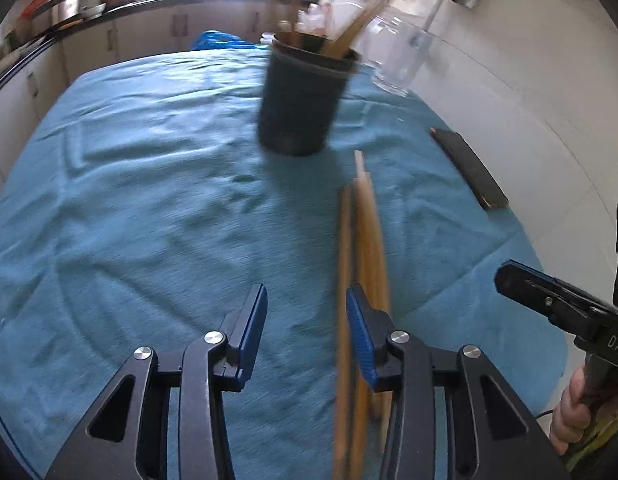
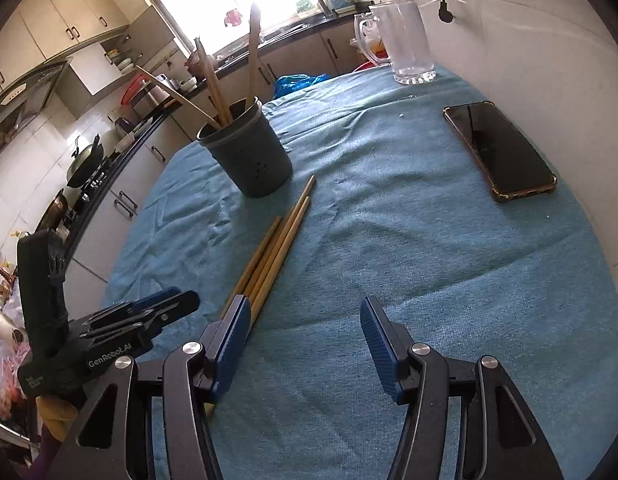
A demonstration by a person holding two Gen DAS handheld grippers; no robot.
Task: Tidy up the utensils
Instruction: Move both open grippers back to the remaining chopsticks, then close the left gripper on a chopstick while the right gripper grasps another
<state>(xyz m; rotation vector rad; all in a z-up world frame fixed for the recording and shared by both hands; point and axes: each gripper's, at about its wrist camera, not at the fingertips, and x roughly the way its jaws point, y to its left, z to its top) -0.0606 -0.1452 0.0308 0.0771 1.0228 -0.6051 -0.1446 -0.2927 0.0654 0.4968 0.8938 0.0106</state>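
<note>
A dark utensil cup (image 1: 299, 96) (image 2: 248, 151) stands on the teal cloth and holds several wooden chopsticks (image 2: 213, 80). A bundle of wooden chopsticks (image 1: 363, 264) (image 2: 275, 250) lies flat on the cloth in front of the cup. My left gripper (image 1: 307, 324) is open and empty; the bundle passes under its right finger (image 1: 361, 336). My right gripper (image 2: 305, 340) is open and empty, with the bundle's near end under its left finger (image 2: 229, 340). Each gripper shows in the other's view, the right (image 1: 549, 300) and the left (image 2: 141, 320).
A black phone (image 2: 501, 148) (image 1: 469, 168) lies at the right of the teal cloth (image 2: 389, 240). A glass mug (image 2: 405, 40) (image 1: 401, 52) stands at the far right by the white wall. A blue bag (image 2: 297, 80) lies at the far edge. Kitchen counters run behind.
</note>
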